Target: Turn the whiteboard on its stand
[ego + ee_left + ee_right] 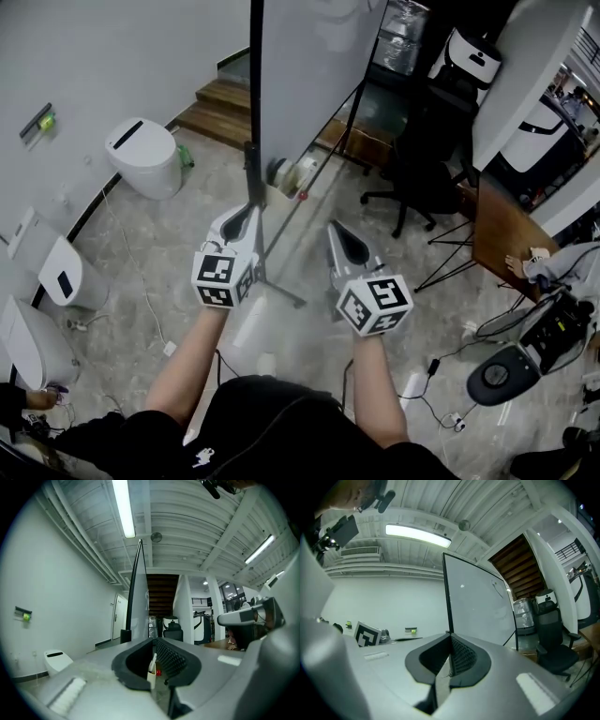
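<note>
The whiteboard [314,66] stands upright on its black stand [281,286], seen from above in the head view. My left gripper [246,214] points at the board's black side post [253,169], its tips just short of it. In the left gripper view the board [136,592] appears edge-on, ahead and slightly left of the left gripper [154,641], whose jaws stand a narrow slit apart with nothing between them. My right gripper [336,230] hangs to the right of the post, shut and empty. From the right gripper [450,637] the board's white face [478,606] shows ahead.
White toilet-like units [145,155] [66,272] line the left wall. A black office chair [422,183] and a wooden desk [502,230] stand at the right. Wooden steps [220,108] lie behind the board. Cables and a round device [497,375] lie on the floor.
</note>
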Demonstrator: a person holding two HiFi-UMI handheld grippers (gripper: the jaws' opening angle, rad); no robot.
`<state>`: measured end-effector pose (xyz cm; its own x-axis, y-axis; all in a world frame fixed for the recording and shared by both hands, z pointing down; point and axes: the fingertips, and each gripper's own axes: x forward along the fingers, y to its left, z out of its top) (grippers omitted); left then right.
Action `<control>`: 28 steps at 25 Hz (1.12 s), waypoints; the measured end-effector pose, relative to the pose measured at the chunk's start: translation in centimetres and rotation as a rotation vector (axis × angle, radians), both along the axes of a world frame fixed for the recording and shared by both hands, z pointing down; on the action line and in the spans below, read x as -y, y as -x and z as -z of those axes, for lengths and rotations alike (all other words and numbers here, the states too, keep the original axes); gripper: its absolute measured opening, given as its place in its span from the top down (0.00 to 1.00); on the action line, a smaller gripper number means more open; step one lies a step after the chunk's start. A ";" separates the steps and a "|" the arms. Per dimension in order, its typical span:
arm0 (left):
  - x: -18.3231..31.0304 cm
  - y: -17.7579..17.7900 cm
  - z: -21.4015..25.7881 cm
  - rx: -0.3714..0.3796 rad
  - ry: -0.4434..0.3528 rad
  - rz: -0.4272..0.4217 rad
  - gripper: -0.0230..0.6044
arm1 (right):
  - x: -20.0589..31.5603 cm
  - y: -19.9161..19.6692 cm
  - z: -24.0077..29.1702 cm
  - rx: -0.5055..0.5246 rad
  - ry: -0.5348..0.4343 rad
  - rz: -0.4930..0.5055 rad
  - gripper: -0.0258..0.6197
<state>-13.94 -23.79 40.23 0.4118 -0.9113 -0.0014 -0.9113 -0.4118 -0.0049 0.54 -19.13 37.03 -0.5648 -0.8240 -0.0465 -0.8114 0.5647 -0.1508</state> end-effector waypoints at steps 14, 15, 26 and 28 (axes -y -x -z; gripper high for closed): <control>6.5 2.2 -0.8 0.041 0.009 -0.019 0.83 | 3.5 1.2 -1.1 0.004 0.018 -0.060 0.95; 6.9 2.3 -0.8 0.044 0.010 -0.011 0.81 | 3.8 1.2 -1.0 0.006 0.017 -0.059 0.95; 12.3 3.1 -1.5 0.103 0.029 0.075 0.61 | 7.1 0.4 -0.1 0.014 0.013 0.005 0.95; 13.2 3.0 -1.5 0.102 0.037 0.081 0.55 | 7.6 0.2 -0.1 0.016 0.015 0.014 0.95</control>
